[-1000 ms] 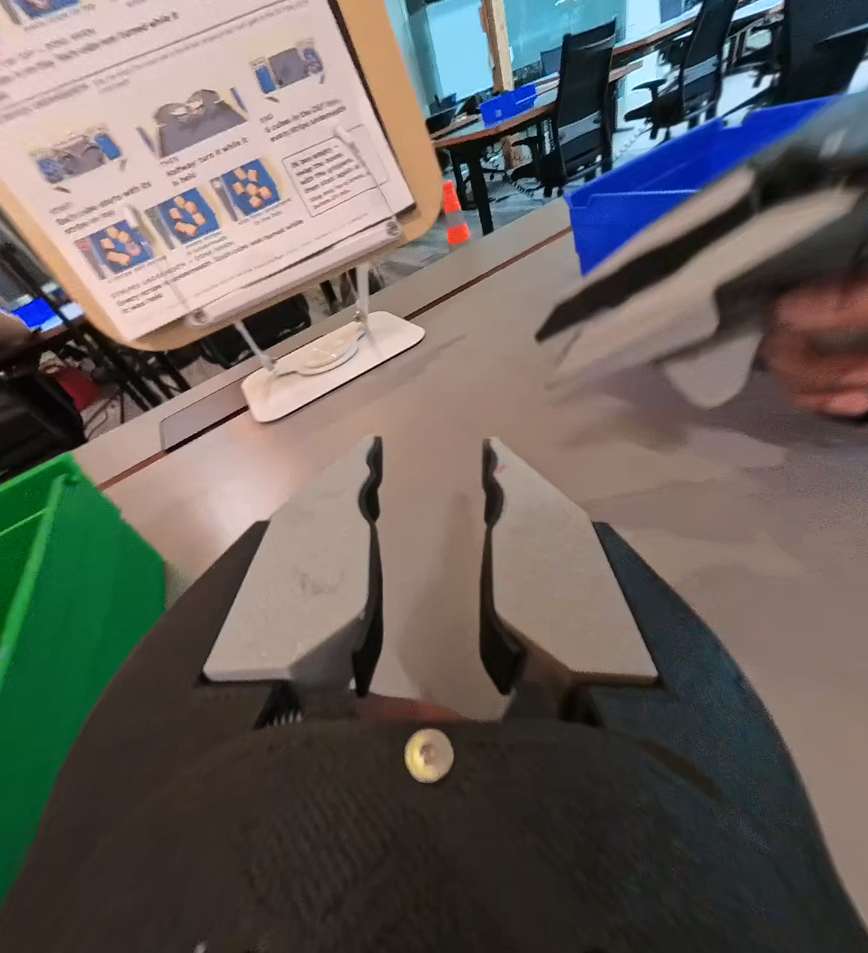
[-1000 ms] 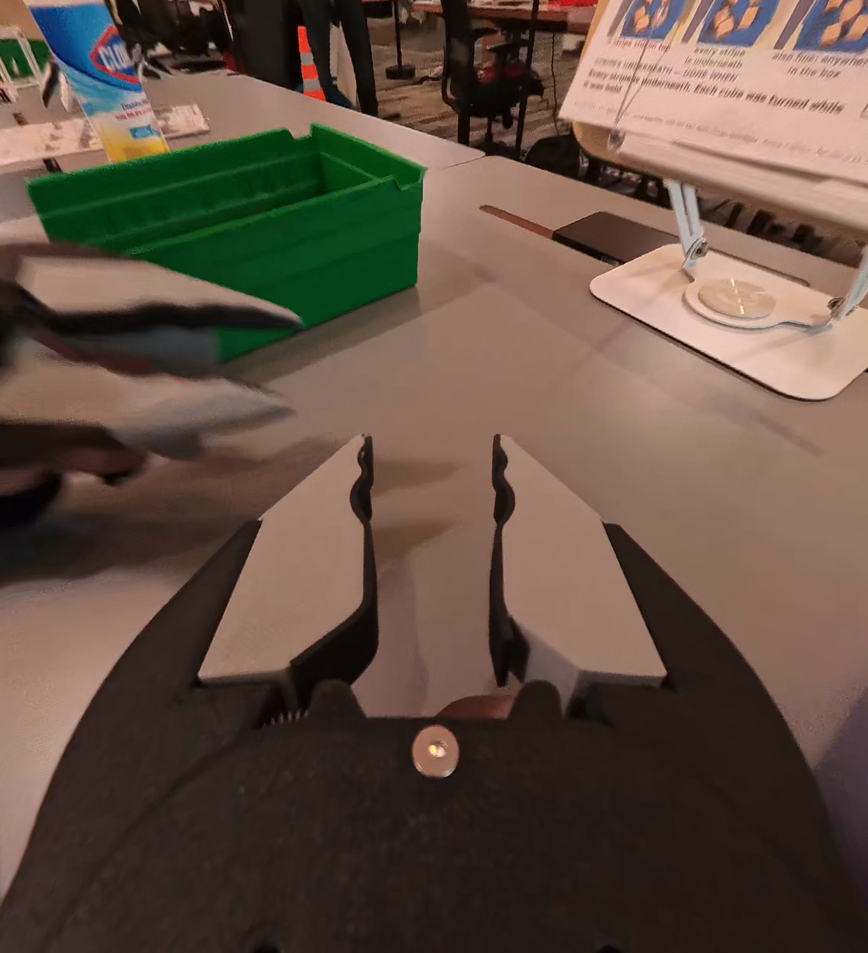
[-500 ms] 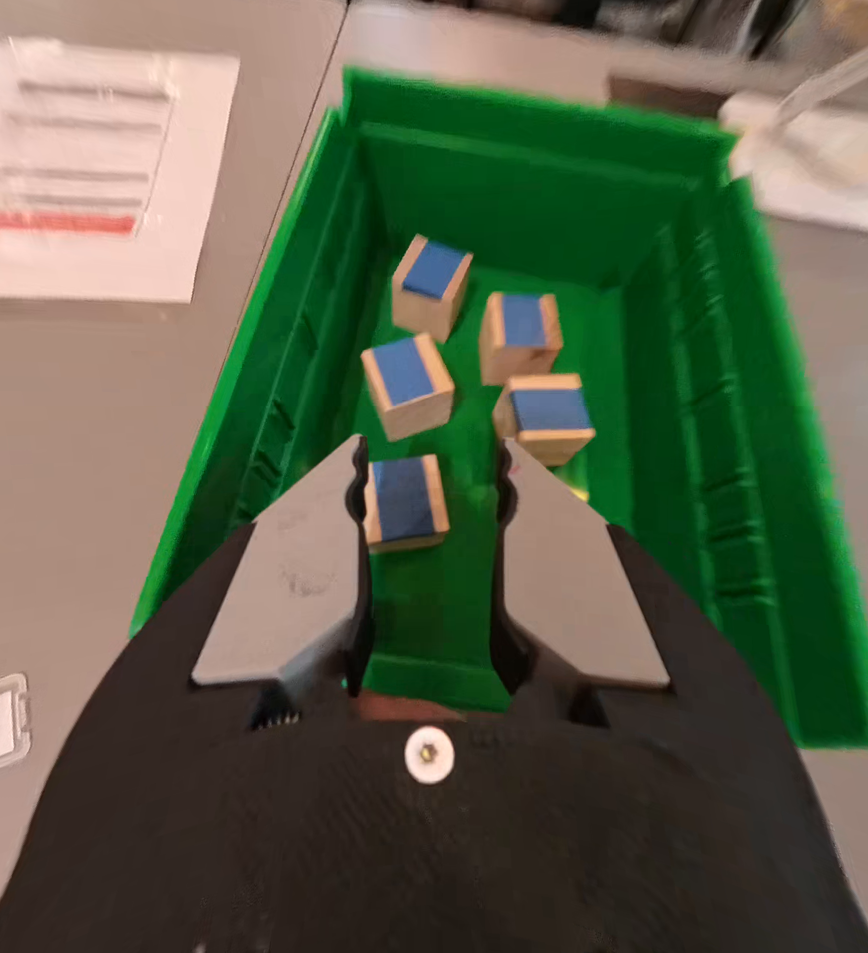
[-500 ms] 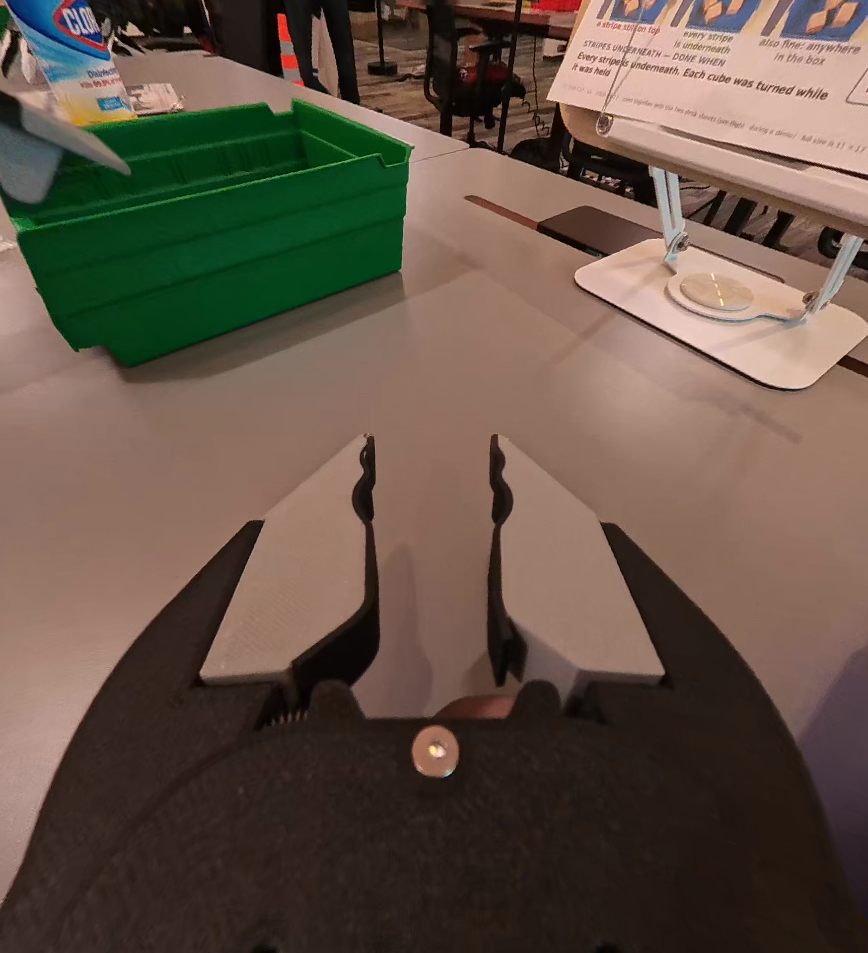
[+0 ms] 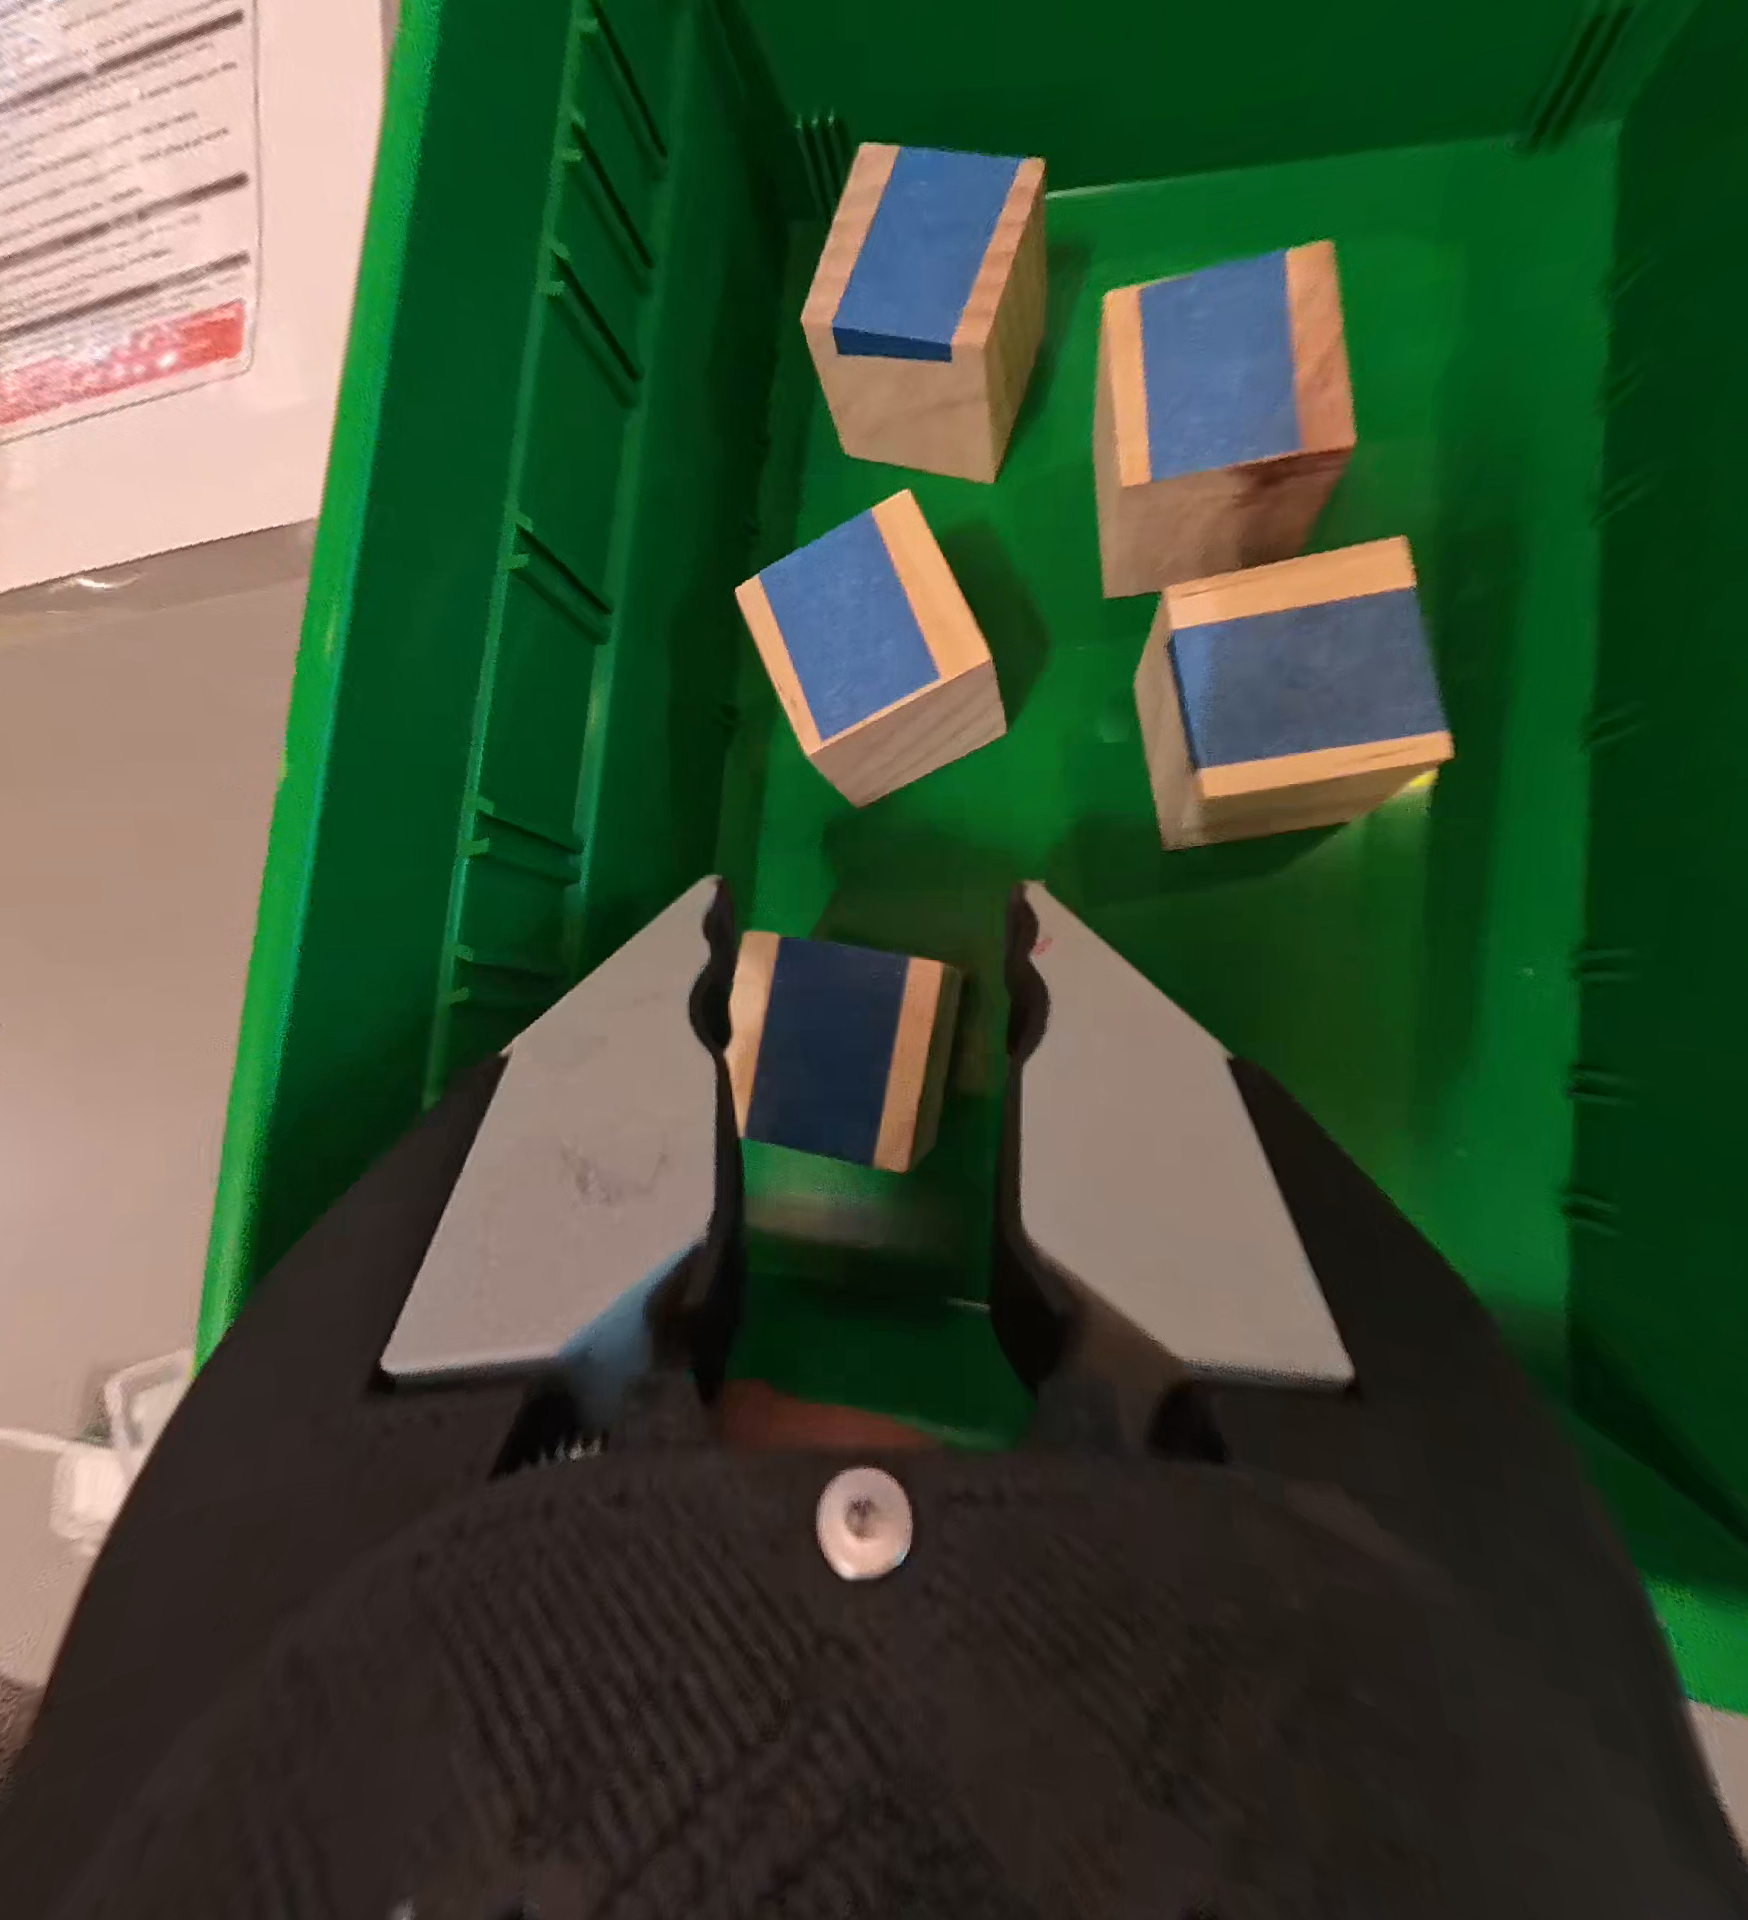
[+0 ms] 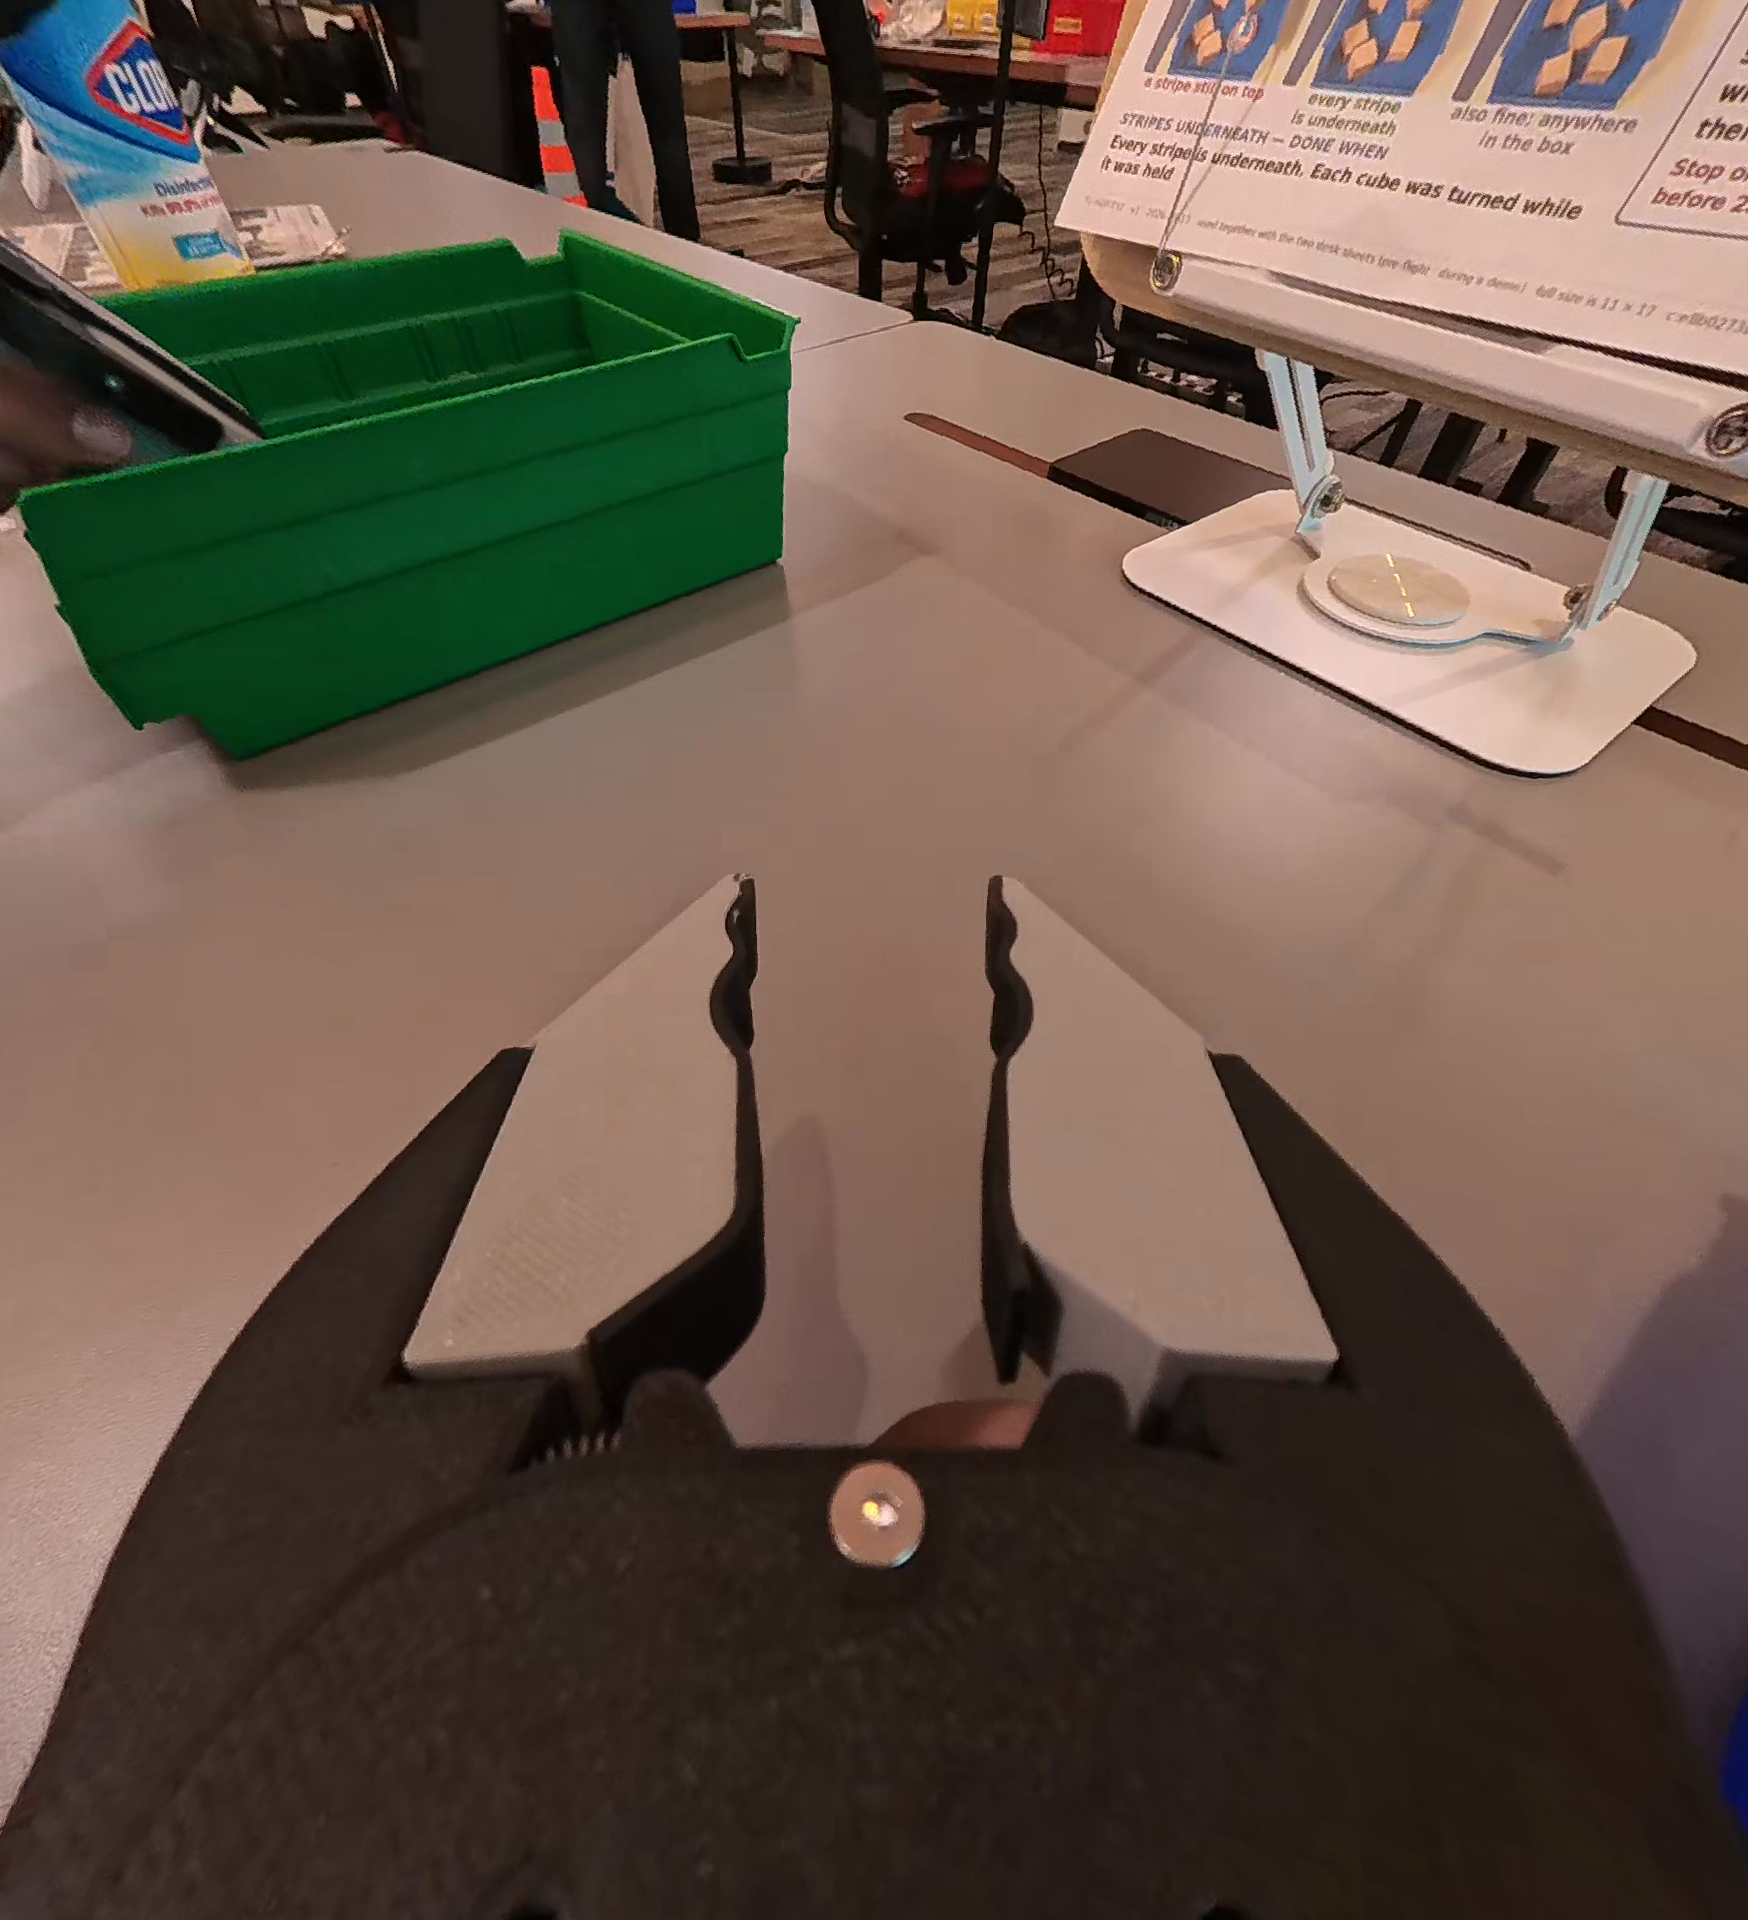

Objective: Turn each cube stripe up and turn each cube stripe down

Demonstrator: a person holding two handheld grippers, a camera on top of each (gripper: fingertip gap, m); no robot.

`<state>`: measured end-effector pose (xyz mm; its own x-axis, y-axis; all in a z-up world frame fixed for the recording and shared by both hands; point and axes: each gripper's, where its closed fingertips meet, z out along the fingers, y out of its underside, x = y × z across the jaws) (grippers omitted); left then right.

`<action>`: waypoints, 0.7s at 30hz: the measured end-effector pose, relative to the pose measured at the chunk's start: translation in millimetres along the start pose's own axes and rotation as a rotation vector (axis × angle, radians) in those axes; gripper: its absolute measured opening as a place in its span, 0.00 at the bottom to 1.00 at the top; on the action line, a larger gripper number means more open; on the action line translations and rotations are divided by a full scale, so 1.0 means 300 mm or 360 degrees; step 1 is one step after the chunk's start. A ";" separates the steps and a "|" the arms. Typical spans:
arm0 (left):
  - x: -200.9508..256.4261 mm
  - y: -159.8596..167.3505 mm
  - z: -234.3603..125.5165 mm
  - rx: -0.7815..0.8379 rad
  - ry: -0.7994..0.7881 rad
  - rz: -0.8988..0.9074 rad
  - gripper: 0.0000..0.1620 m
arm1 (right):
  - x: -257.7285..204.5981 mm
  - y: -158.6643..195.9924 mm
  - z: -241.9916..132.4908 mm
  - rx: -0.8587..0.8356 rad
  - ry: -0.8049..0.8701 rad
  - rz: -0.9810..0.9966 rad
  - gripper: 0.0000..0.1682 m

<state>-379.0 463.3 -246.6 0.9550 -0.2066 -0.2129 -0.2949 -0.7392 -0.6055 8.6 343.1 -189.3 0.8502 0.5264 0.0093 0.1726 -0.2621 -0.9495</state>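
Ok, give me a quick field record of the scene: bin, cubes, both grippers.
container: green plastic bin on grey table
contents: five wooden cubes, all with blue stripe up
nearest cube: wooden cube with blue stripe, between the left gripper's fingers
left gripper: open, reaching into the bin, not yet closed on the cube
right gripper: open, empty, over bare table away from the bin
stripes turned down: none visible

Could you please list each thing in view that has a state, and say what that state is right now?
Left tool: open, straddling the nearest cube, not yet gripping.
Right tool: open, empty, over the table.
Nearest cube: stripe up.
Other four cubes: stripe up, loose on the floor of the bin.
Bin: upright, holding all five cubes.
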 end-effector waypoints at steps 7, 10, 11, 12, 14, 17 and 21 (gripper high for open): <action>-0.021 0.024 -0.006 -0.0013 0.0111 -0.0087 0.36 | -0.008 0.009 0.007 -0.0022 -0.0024 0.0011 0.24; 0.002 0.091 0.047 -0.0163 0.0206 -0.0093 0.36 | -0.010 0.010 0.008 -0.0022 -0.0029 0.0015 0.25; 0.003 0.090 0.052 -0.0161 0.0222 -0.0111 0.32 | -0.009 0.011 0.008 -0.0024 -0.0029 0.0016 0.25; 0.003 0.079 0.048 -0.0141 0.0243 -0.0132 0.29 | -0.007 0.011 0.008 -0.0024 -0.0025 0.0016 0.25; 0.012 0.078 0.047 -0.0150 0.0288 -0.0099 0.28 | -0.003 0.013 0.008 -0.0024 -0.0021 0.0019 0.24; 0.004 0.065 0.042 -0.0102 0.0274 -0.0035 0.28 | -0.005 0.017 0.010 -0.0035 -0.0035 0.0030 0.25; 0.008 -0.023 -0.027 0.0175 0.0328 0.0021 0.28 | -0.018 0.019 0.013 -0.0041 -0.0063 0.0023 0.24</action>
<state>-374.3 462.7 -236.7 0.9340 -0.3509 -0.0670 -0.2984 -0.6633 -0.6862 3.1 341.8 -196.0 0.8325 0.5537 -0.0173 0.1737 -0.2906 -0.9409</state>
